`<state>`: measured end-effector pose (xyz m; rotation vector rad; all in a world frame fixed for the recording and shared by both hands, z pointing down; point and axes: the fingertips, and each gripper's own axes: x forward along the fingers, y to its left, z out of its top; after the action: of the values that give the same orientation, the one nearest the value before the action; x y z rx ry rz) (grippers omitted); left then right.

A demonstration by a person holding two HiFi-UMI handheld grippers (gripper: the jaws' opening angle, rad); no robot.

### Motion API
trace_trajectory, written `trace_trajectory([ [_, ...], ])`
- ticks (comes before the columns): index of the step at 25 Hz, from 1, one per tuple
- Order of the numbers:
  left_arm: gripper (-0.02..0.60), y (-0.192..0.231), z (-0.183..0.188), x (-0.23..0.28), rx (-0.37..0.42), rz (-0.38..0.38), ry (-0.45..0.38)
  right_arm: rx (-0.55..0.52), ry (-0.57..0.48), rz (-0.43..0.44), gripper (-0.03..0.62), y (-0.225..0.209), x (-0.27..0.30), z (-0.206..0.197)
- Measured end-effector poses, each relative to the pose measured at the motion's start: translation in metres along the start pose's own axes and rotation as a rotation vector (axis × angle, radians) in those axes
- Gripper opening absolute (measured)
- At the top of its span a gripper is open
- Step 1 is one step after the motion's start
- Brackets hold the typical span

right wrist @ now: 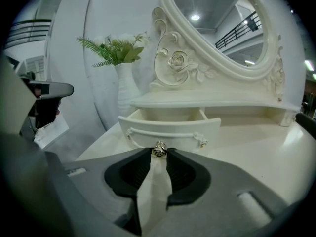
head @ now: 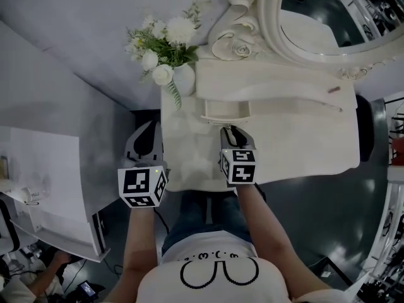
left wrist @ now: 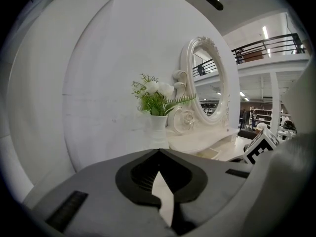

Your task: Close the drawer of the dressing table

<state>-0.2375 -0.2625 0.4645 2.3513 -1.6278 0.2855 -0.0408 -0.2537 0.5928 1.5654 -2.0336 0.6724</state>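
The small cream drawer (right wrist: 170,127) of the white dressing table (head: 303,137) stands pulled out below the mirror shelf, also in the head view (head: 226,109). Its metal rose knob (right wrist: 159,150) sits between the tips of my right gripper (right wrist: 159,154), which close in on it from both sides. In the head view the right gripper (head: 231,132) reaches the drawer front from the table's near edge. My left gripper (head: 145,139) hangs off the table's left side, beside the wall; its jaws (left wrist: 159,152) meet at the tips with nothing between them.
A white vase of flowers (head: 165,55) stands at the table's back left corner, left of the drawer. The oval mirror (head: 328,17) with carved frame rises behind. A white panel (head: 44,182) lies at the left, dark floor to the right.
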Motion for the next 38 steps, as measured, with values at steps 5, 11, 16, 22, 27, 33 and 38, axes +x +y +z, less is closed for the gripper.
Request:
trace_trajectory([
  [5,-0.002,0.002,0.005,-0.002,-0.004,0.011,-0.007,0.002,0.008,0.008,0.097,-0.002,0.007,0.009],
  [11,-0.002,0.008,0.013,0.0,0.008,0.034,-0.017,-0.015,0.018,0.026,0.095,-0.002,0.024,0.017],
  [16,-0.002,0.011,0.017,0.001,0.011,0.051,-0.019,-0.026,0.024,0.028,0.094,-0.003,0.035,0.025],
  [22,-0.002,0.013,0.023,0.006,0.01,0.061,-0.024,-0.033,0.031,0.033,0.094,-0.008,0.047,0.037],
  [27,-0.002,0.014,0.027,0.011,0.009,0.07,-0.027,-0.043,0.037,0.037,0.094,-0.012,0.055,0.044],
  [33,-0.002,0.015,0.03,0.016,0.008,0.084,-0.028,-0.07,0.049,0.047,0.094,-0.016,0.061,0.049],
  [38,-0.002,0.011,0.03,0.017,0.007,0.082,-0.029,-0.034,0.049,0.064,0.096,-0.016,0.061,0.049],
])
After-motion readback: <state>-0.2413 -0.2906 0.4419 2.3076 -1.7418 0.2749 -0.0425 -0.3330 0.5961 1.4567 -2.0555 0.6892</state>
